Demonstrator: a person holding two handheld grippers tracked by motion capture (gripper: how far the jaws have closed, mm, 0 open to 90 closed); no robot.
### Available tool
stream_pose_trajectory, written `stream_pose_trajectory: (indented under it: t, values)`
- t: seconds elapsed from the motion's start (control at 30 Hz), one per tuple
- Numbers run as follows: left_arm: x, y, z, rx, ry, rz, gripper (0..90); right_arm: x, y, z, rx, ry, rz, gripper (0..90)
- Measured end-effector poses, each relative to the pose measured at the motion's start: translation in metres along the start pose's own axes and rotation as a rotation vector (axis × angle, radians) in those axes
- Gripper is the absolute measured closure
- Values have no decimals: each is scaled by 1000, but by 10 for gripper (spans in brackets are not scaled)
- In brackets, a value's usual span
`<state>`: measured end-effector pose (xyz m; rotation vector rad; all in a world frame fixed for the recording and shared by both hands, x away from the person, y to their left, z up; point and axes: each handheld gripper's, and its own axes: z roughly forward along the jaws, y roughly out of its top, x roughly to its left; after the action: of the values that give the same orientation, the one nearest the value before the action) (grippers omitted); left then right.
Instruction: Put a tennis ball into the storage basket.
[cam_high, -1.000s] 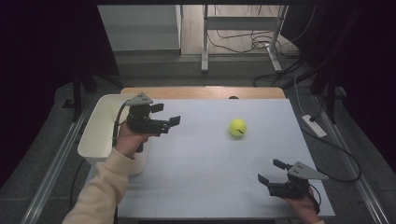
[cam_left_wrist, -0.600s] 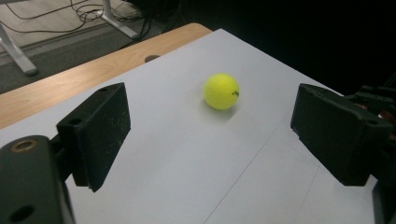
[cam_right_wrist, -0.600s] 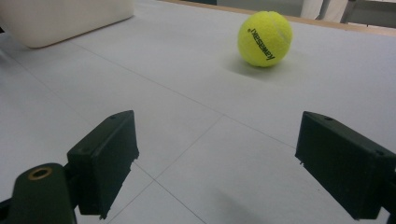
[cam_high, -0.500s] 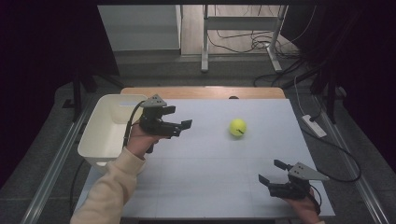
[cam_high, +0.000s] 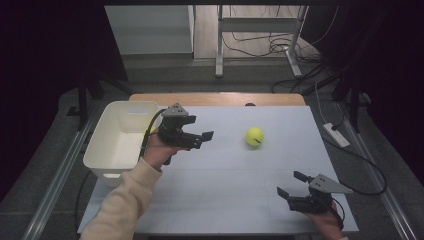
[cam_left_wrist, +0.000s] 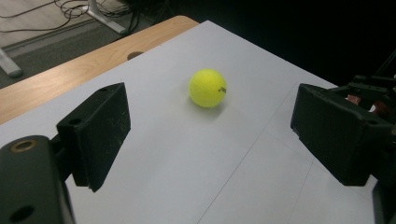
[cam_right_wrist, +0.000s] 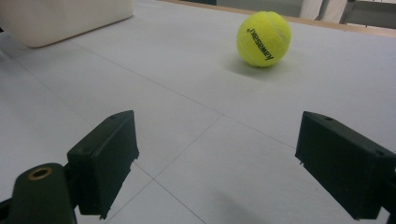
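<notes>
Tennis ball (cam_high: 254, 136) — yellow-green, black lettering, resting on table (cam_high: 225, 190).

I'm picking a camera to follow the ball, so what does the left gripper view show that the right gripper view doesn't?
Left gripper view alone: the table's wooden edge with a round hole, cables on the floor, and the other hand-held gripper at the right border. Right gripper view alone: the white bin at top left and black lettering on the ball. Both share the yellow tennis ball on the white table, seen between two open black jaws with nothing held.
</notes>
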<state>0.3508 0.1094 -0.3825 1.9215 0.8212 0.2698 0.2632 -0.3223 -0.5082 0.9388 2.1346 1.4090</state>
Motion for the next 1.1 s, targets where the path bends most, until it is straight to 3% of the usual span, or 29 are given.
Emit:
stream_pose_trajectory:
  t: [0.63,1.1]
  values:
    - [-6,4,27,42,-29,6,130,0,1,4,0,9,-1,126]
    - [-9,7,59,77,-50,2,131,-1,0,2,-3,7,2,126]
